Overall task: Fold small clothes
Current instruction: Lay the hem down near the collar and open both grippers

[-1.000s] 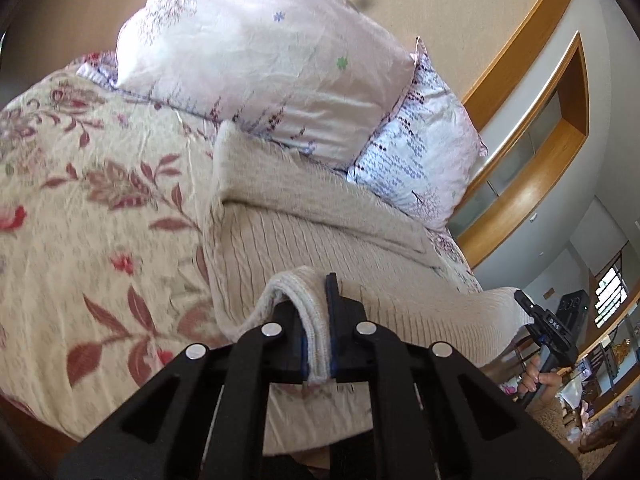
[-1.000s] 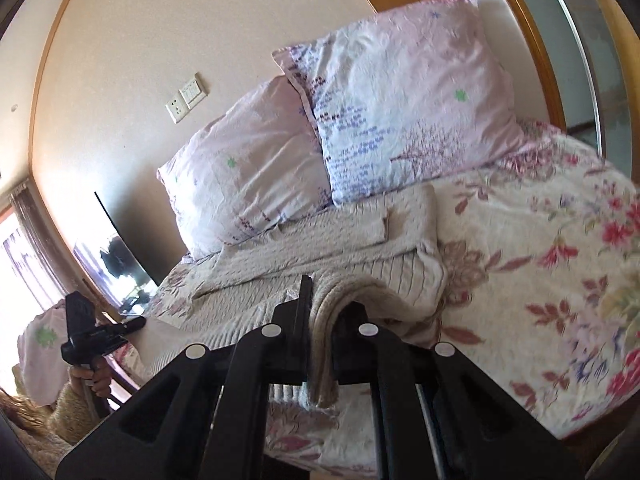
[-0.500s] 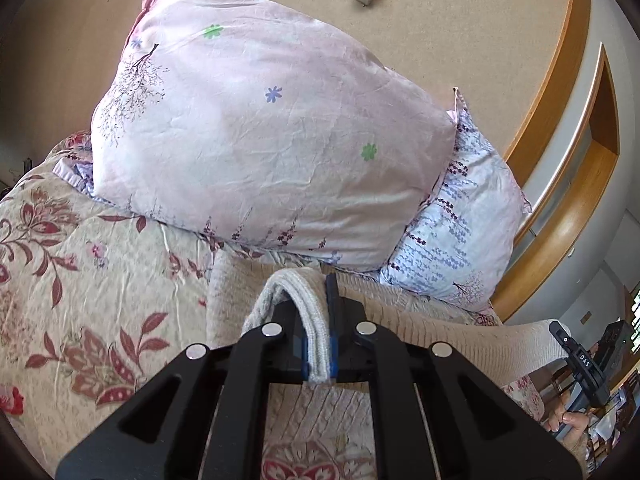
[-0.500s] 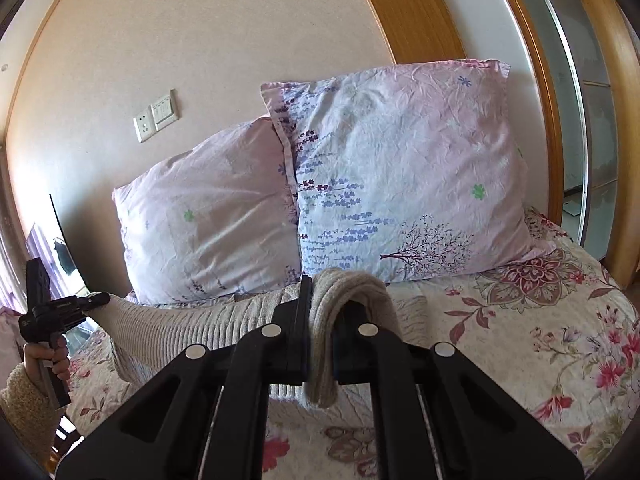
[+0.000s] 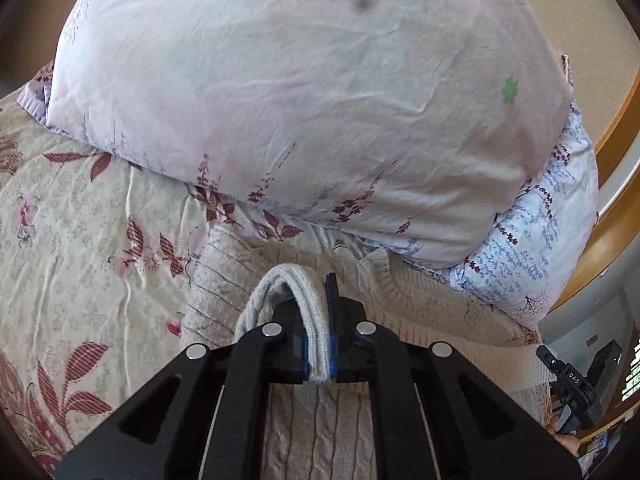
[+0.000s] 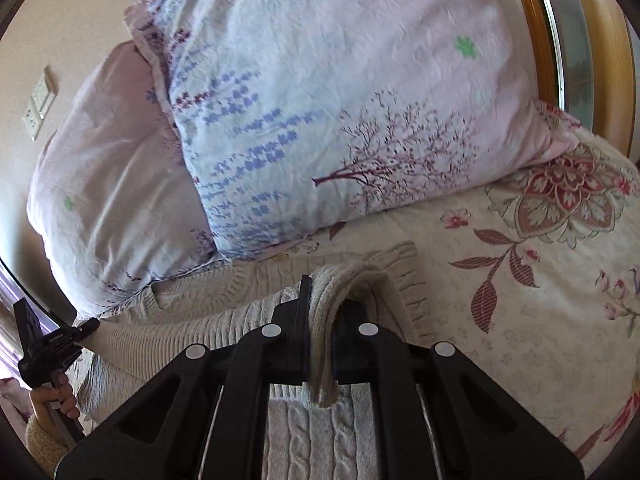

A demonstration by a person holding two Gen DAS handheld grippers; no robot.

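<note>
A cream cable-knit sweater (image 5: 420, 304) lies across the floral bedspread, close under the pillows. My left gripper (image 5: 318, 332) is shut on a folded edge of the sweater, which loops over its left finger. In the right wrist view the same sweater (image 6: 208, 320) stretches leftward, and my right gripper (image 6: 320, 336) is shut on another bunched edge of it. The knit hangs taut between the two grippers. The other gripper and a hand show at the far right of the left view (image 5: 572, 392) and at the far left of the right view (image 6: 44, 348).
Two pillows lean against the wall just ahead: a pale pink one (image 5: 304, 92) and a white one with purple print (image 6: 340, 112). The floral bedspread (image 6: 540, 248) spreads around the sweater. A wooden frame (image 5: 616, 208) runs along the right, and wall switches (image 6: 40, 104) sit at the left.
Both grippers have carried the held sweater edge forward over the garment toward the pillows and lower; the pillows now fill most of each view. Both grips stayed shut.
</note>
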